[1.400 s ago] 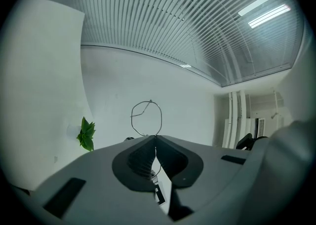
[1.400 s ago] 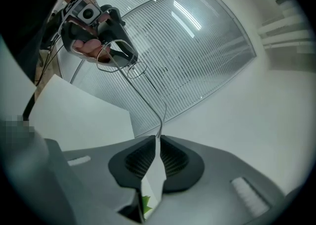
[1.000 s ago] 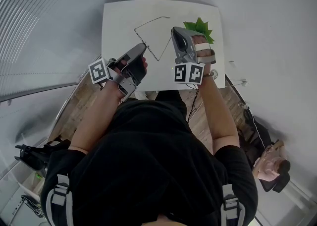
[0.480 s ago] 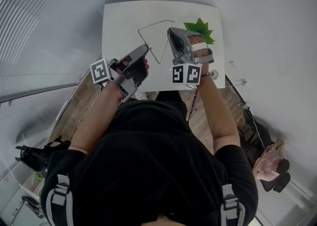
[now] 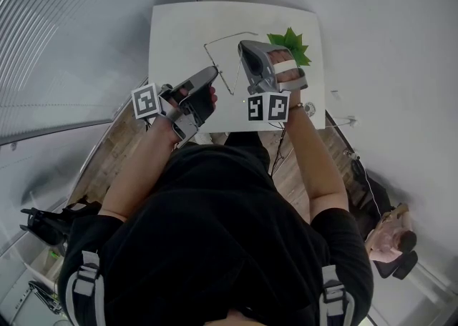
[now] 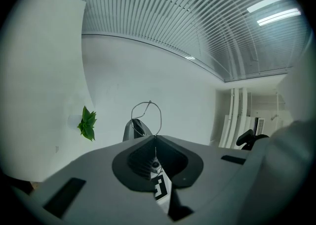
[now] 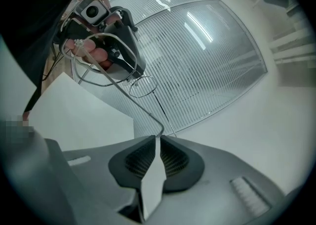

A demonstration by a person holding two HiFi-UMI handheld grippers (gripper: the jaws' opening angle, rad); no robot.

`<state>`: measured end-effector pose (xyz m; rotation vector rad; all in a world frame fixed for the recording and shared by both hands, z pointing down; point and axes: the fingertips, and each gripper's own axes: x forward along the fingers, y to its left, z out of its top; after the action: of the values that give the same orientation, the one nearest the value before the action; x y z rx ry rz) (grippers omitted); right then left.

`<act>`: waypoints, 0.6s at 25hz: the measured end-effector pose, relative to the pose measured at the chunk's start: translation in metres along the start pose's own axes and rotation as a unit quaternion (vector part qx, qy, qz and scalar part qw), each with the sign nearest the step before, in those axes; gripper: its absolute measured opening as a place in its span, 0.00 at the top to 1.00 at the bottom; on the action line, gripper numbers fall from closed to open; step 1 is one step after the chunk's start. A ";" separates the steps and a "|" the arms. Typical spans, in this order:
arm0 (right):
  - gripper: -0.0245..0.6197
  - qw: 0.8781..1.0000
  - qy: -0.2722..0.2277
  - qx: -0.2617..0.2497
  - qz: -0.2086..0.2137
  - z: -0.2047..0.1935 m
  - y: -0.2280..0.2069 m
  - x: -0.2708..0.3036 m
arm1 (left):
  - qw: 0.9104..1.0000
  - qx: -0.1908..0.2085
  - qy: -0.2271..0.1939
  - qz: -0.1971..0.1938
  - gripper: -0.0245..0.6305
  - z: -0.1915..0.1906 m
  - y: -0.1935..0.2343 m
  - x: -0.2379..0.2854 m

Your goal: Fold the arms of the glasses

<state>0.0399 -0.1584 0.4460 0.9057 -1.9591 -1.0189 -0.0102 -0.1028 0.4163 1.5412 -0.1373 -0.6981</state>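
Thin wire glasses (image 5: 218,60) hang in the air over the white table (image 5: 175,24), stretched between both grippers. My left gripper (image 5: 213,71) is shut on one wire end; in the left gripper view the wire (image 6: 155,129) rises from the closed pads (image 6: 145,156) to a lens loop. My right gripper (image 5: 242,48) is shut on the other arm, and in the right gripper view that arm (image 7: 133,101) runs from between the pads (image 7: 174,159) up to the lens loop (image 7: 143,86) by the left gripper (image 7: 132,72). The two grippers point toward each other, a short way apart.
A small green plant (image 5: 289,43) stands on the table's right side, just behind my right hand; it also shows in the left gripper view as the plant (image 6: 87,124). A seated person (image 5: 390,242) is at the lower right. Wooden floor lies beside the table.
My right gripper has shifted slightly left toward the left gripper, and the corner of the wire frame has moved right with it. The left gripper has stayed put.
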 end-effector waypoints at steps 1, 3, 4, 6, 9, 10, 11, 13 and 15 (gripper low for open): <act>0.90 1.000 -0.003 -0.002 0.001 0.002 0.001 0.002 | 1.000 0.000 0.002 0.001 0.94 0.000 0.000 0.000; 0.90 1.000 -0.008 -0.006 0.004 0.006 0.001 0.004 | 1.000 -0.001 0.005 0.001 0.94 0.000 0.001 0.000; 0.90 1.000 -0.011 -0.007 0.005 0.008 0.002 0.004 | 1.000 -0.001 0.006 0.001 0.94 0.000 0.000 0.000; 0.90 1.000 -0.015 -0.010 0.007 0.011 0.002 0.005 | 1.000 -0.002 0.008 -0.001 0.94 -0.001 -0.001 0.000; 0.90 1.000 -0.018 -0.014 0.010 0.016 0.002 0.008 | 1.000 -0.004 0.010 -0.001 0.94 -0.001 -0.002 0.001; 0.90 1.000 -0.019 -0.015 0.012 0.018 0.003 0.009 | 1.000 -0.005 0.011 -0.001 0.94 0.000 -0.001 0.001; 0.90 1.000 -0.020 -0.016 0.014 0.019 0.004 0.010 | 1.000 -0.006 0.011 -0.001 0.94 0.000 -0.001 0.000; 0.90 0.999 -0.023 -0.018 0.017 0.022 0.005 0.012 | 1.000 -0.008 0.012 -0.001 0.94 0.000 0.000 0.000; 0.90 0.999 -0.028 -0.020 0.021 0.025 0.006 0.013 | 1.000 -0.010 0.014 -0.002 0.94 0.000 0.000 0.000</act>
<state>0.0107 -0.1574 0.4448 0.8190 -1.9887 -1.0642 -0.0103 -0.1028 0.4159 1.5322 -0.1068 -0.6784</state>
